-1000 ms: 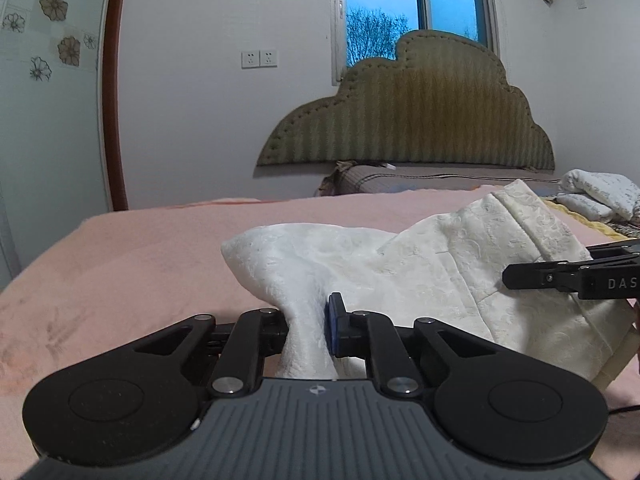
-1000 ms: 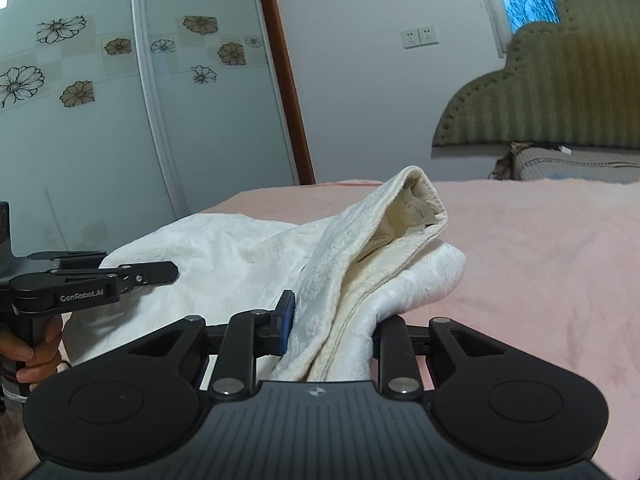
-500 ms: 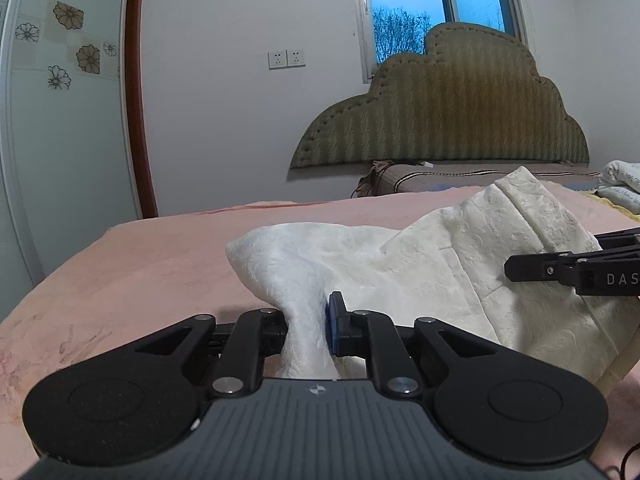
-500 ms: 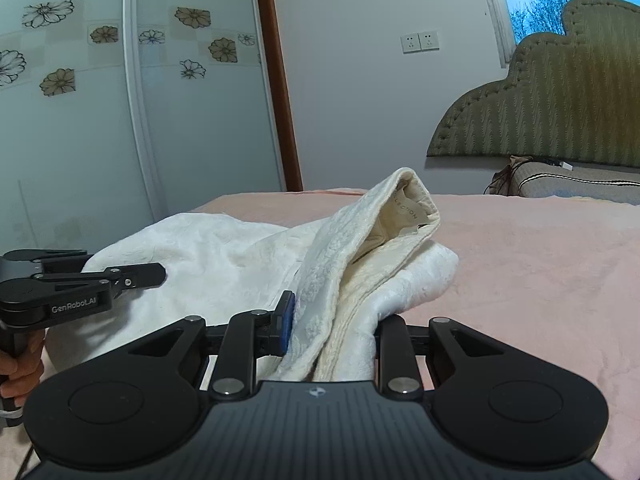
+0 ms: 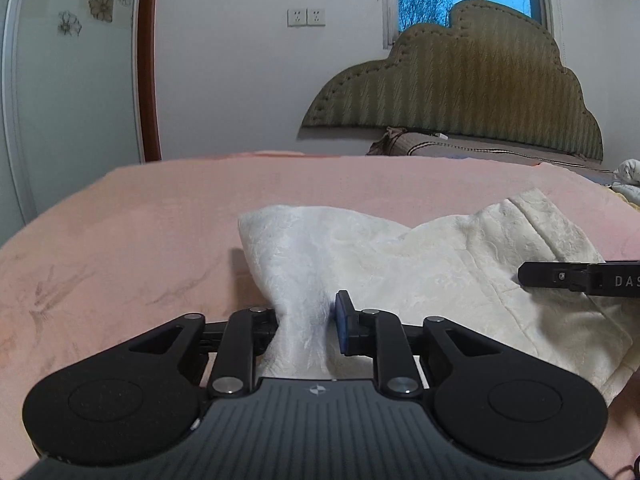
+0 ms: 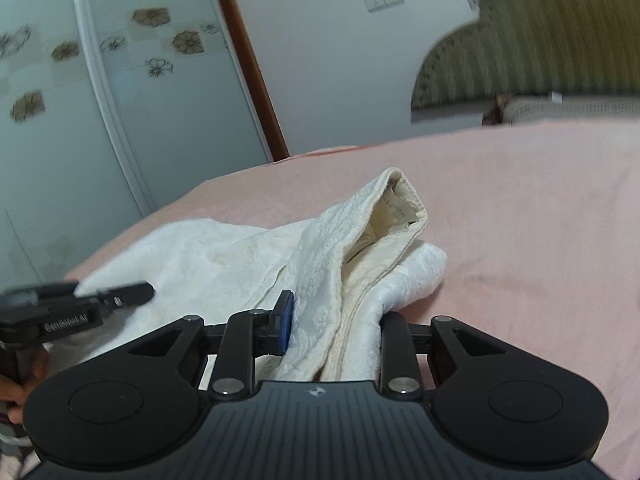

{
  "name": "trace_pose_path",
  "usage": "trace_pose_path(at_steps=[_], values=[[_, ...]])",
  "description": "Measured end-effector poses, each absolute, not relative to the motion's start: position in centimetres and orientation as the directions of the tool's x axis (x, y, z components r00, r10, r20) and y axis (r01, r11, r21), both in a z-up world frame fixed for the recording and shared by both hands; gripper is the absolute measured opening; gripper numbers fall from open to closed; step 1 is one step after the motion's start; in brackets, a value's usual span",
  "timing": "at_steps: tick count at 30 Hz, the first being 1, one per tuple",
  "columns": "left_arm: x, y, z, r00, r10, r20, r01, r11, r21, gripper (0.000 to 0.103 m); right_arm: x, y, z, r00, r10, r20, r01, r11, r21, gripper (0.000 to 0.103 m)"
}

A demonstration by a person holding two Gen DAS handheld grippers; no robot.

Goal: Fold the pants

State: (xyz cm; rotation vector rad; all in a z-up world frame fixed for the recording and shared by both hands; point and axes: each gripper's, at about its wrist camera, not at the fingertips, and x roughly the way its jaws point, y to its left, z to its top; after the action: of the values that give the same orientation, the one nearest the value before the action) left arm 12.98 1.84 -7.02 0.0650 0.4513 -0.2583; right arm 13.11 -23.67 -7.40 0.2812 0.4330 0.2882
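Observation:
The cream-white textured pants (image 5: 400, 268) lie bunched on the pink bed (image 5: 140, 232). My left gripper (image 5: 306, 324) is shut on a pinch of the fabric near its left end. My right gripper (image 6: 334, 328) is shut on a thick bunch at the waistband end (image 6: 396, 216), where the label shows. Each gripper shows in the other's view: the right one (image 5: 576, 280) at the far right, the left one (image 6: 80, 304) at the far left. The cloth sags between them, close to the bed.
An olive padded headboard (image 5: 460, 96) and a brown pillow (image 5: 460, 146) stand at the far end of the bed. A wardrobe door with flower decals (image 6: 120, 80) is to the left. White folded laundry (image 5: 630, 172) lies at the right edge.
Both grippers have moved down and forward with the pants still held; the fabric now lies lower, closer to the bed. The right wrist view has tilted.

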Motion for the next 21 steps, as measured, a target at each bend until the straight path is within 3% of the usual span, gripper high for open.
trace_pose_path(at_steps=[3,7,9,11,14,21], values=[[14.1,3.0,-7.3,0.836,-0.270,-0.478,0.264,0.961,-0.081,0.037,13.6,-24.6,-7.8,0.855,0.354,-0.379,-0.200,0.899,0.390,0.035],[15.9,4.5,-7.8,0.784,-0.325,-0.529,0.258,0.946,-0.198,0.057,14.3,-26.0,-8.6,0.834,0.404,-0.375,-0.197,0.854,0.482,0.035],[17.0,5.4,-8.1,0.754,-0.366,-0.546,0.250,0.928,-0.276,0.058,14.4,-26.2,-8.7,0.831,0.415,-0.371,-0.197,0.842,0.502,0.034],[17.2,5.9,-8.1,0.747,-0.380,-0.546,0.247,0.920,-0.304,0.037,14.1,-25.9,-8.6,0.836,0.406,-0.368,-0.203,0.853,0.480,0.032],[16.4,5.7,-7.7,0.778,-0.359,-0.515,0.259,0.931,-0.259,0.020,13.7,-25.4,-8.2,0.848,0.393,-0.354,-0.217,0.869,0.446,0.030],[14.5,3.6,-6.4,0.852,-0.297,-0.430,0.300,0.952,-0.062,0.014,12.6,-24.1,-7.1,0.880,0.352,-0.318,-0.236,0.907,0.350,0.029]])
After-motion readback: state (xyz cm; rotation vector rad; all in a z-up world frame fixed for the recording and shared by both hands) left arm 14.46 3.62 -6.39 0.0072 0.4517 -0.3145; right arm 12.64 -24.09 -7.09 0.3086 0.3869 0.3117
